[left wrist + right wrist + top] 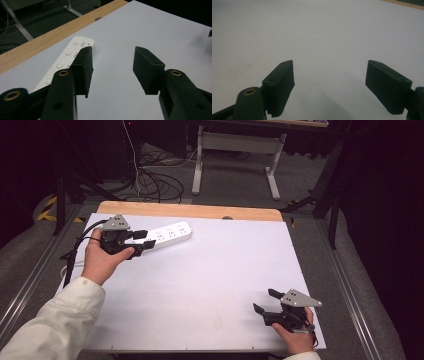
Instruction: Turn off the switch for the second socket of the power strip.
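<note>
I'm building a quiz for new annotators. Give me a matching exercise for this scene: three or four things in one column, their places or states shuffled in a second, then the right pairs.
Things:
1. power strip
2. left gripper
3. right gripper
4. wooden strip

Places or states:
A. open, over bare white surface near the table's near right corner
B. runs along the table's far edge
C. white, lying flat at the far left of the table
D. open, right beside the power strip

Pairs: 1-C, 2-D, 3-A, 4-B
</note>
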